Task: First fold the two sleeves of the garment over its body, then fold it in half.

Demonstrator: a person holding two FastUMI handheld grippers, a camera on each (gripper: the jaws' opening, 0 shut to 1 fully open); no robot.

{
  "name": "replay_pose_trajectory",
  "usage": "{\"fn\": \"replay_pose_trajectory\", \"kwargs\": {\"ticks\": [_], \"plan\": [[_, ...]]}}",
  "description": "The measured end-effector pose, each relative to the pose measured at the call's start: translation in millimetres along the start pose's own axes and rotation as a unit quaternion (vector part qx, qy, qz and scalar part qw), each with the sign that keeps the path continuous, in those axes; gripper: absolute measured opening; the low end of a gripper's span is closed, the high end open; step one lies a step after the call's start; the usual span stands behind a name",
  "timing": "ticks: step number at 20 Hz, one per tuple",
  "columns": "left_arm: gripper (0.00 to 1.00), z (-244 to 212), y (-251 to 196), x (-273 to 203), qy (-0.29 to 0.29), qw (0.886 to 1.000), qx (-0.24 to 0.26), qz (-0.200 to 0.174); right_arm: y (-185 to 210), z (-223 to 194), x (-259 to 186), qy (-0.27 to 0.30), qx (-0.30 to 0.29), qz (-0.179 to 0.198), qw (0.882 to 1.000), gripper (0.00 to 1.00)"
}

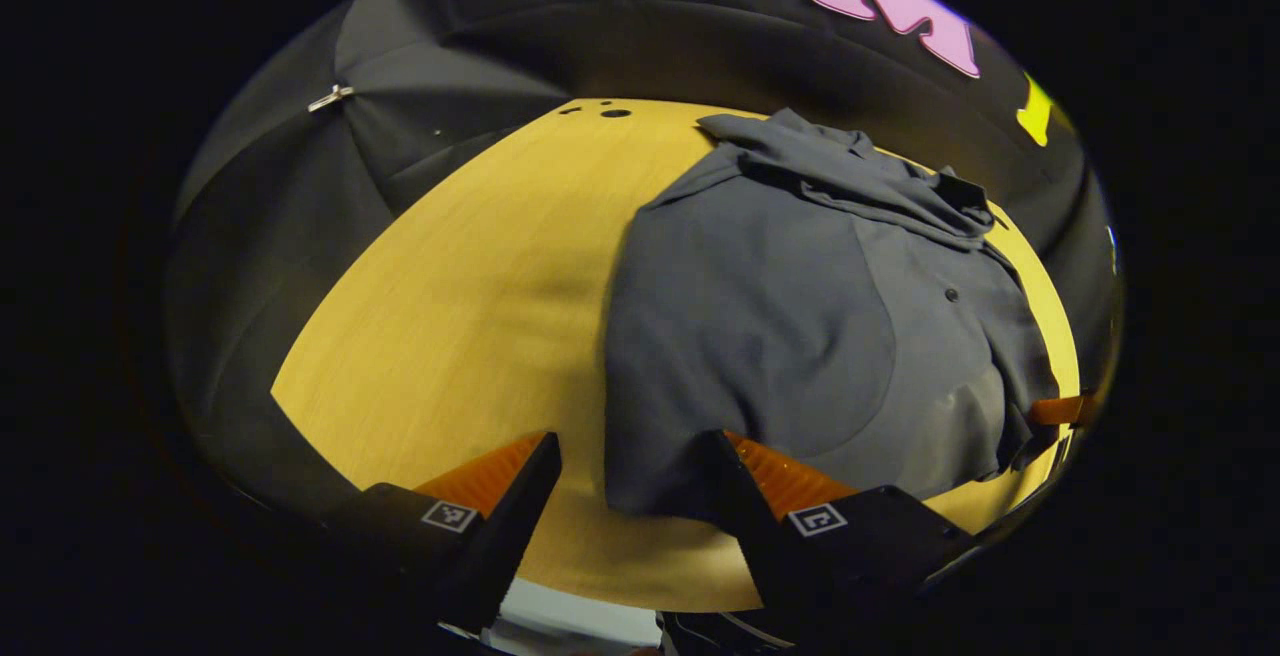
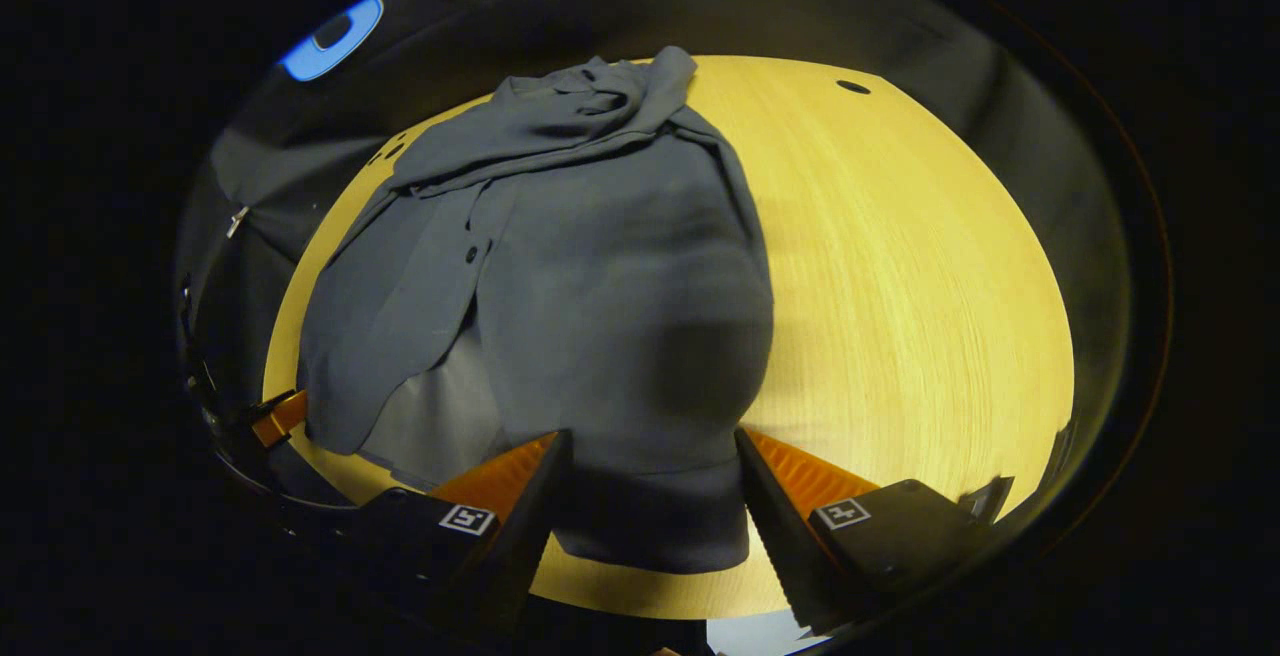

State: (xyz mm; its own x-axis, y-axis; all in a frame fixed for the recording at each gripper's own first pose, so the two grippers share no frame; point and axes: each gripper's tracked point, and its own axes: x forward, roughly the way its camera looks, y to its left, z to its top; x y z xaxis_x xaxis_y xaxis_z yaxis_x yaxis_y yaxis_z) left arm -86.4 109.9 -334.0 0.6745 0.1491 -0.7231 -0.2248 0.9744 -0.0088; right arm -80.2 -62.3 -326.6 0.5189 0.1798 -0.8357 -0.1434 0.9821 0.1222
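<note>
A dark grey buttoned shirt [image 1: 760, 316] lies on the yellow wooden table [image 1: 470, 316], its collar and sleeves bunched in a heap at the far end. In the left gripper view, my left gripper [image 1: 635, 456] stands open at the near hem, with the shirt's near left corner reaching between its fingers. The right gripper view has the shirt [image 2: 600, 276] spread ahead. There my right gripper [image 2: 652, 456] is open over the near hem, with cloth lying between the fingers and not pinched. Part of the right gripper [image 1: 1060, 408] peeks in at the far right edge of the shirt, and part of the left gripper [image 2: 280, 418] at its left.
Bare table [image 2: 900, 296] stretches to the right of the shirt in the right gripper view and to its left in the left gripper view. Small holes [image 1: 615, 113] mark the table's far end. A metal clip [image 1: 330, 96] hangs on the black cloth wall behind.
</note>
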Motion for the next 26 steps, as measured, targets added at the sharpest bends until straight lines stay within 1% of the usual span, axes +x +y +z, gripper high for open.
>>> {"fn": "replay_pose_trajectory", "kwargs": {"ticks": [1, 3, 4, 5, 6, 7, 8, 9, 10, 11, 12, 13, 14, 15, 16, 18, 19, 20, 21, 22, 24, 26], "plan": [[0.96, 0, -4, 1, 0.003, 1.0, 0.011, -0.002, 0, -2, 0, 0.003, -0.012, -0.007, 1.0, 0.99], [0.91, 2, -15, 3, 0.006, 1.0, 0.023, -0.004, -1, -4, 2, 0.014, -0.041, -0.027, 0.999, 0.99], [0.81, 1, -18, 4, 0.007, 1.0, 0.028, -0.003, -2, -5, 3, 0.019, -0.059, -0.037, 0.997, 0.99], [0.72, 2, -22, 4, 0.009, 0.999, 0.036, -0.002, 2, -3, 1, 0.018, -0.067, -0.032, 0.997, 0.98], [0.62, 1, -26, 5, 0.013, 0.999, 0.044, -0.004, 3, -4, 3, 0.023, -0.071, -0.028, 0.997, 0.9], [0.65, 2, -30, 6, 0.014, 0.999, 0.05, -0.005, 8, -3, 5, 0.022, -0.074, -0.025, 0.997, 0.82], [0.54, 2, -32, 7, 0.016, 0.998, 0.053, -0.006, 11, -3, 7, 0.023, -0.076, -0.017, 0.997, 0.66], [0.41, 3, -33, 7, 0.015, 0.998, 0.054, -0.004, 14, -1, 7, 0.022, -0.072, -0.011, 0.997, 0.76], [0.33, 2, -37, 7, 0.016, 0.999, 0.05, -0.009, 18, -1, 7, 0.023, -0.065, -0.004, 0.998, 0.55], [0.29, 2, -39, 6, 0.015, 0.999, 0.046, -0.012, 19, 1, 8, 0.023, -0.057, 0.006, 0.998, 0.34], [0.18, 2, -40, 7, 0.015, 0.999, 0.043, -0.017, 20, 1, 8, 0.021, -0.053, 0.014, 0.998, 0.16], [0.14, 3, -40, 7, 0.014, 0.999, 0.042, -0.021, 21, 1, 9, 0.022, -0.051, 0.026, 0.998, 0.13], [0.1, 3, -40, 7, 0.013, 0.999, 0.043, -0.023, 21, 2, 9, 0.022, -0.05, 0.037, 0.998, 0.07], [0.07, 3, -40, 7, 0.013, 0.999, 0.044, -0.025, 19, 3, 9, 0.016, -0.04, 0.038, 0.998, 0.07], [0.06, 5, -37, 6, 0.013, 0.999, 0.042, -0.022, 15, 7, 9, 0.002, -0.038, 0.029, 0.999, 0.07], [0.06, 9, -40, 1, 0.011, 0.999, 0.031, -0.025, 14, 8, 6, -0.014, -0.06, 0.026, 0.998, 0.07], [0.06, 15, -42, -3, 0.004, 0.999, 0.024, -0.03, 18, 5, 4, -0.015, -0.065, 0.032, 0.997, 0.07], [0.02, 20, -47, -7, -0.003, 0.999, 0.016, -0.039, 20, 7, 3, -0.018, -0.064, 0.034, 0.997, 0.07], [0.05, 24, -51, -11, -0.008, 0.999, 0.008, -0.048, 19, 8, 3, -0.02, -0.065, 0.035, 0.997, 0.07], [0.05, 31, -55, -16, -0.012, 0.999, 0.004, -0.052, 19, 8, 3, -0.022, -0.067, 0.034, 0.997, 0.07], [0.05, 43, -55, -24, -0.022, 0.999, 0.021, -0.039, 23, 12, 0, -0.032, -0.064, 0.044, 0.996, 0.07], [0.06, 60, -68, -35, -0.044, 0.997, 0.034, -0.049, 27, 19, -3, -0.042, -0.06, 0.054, 0.996, 0.07]]}}
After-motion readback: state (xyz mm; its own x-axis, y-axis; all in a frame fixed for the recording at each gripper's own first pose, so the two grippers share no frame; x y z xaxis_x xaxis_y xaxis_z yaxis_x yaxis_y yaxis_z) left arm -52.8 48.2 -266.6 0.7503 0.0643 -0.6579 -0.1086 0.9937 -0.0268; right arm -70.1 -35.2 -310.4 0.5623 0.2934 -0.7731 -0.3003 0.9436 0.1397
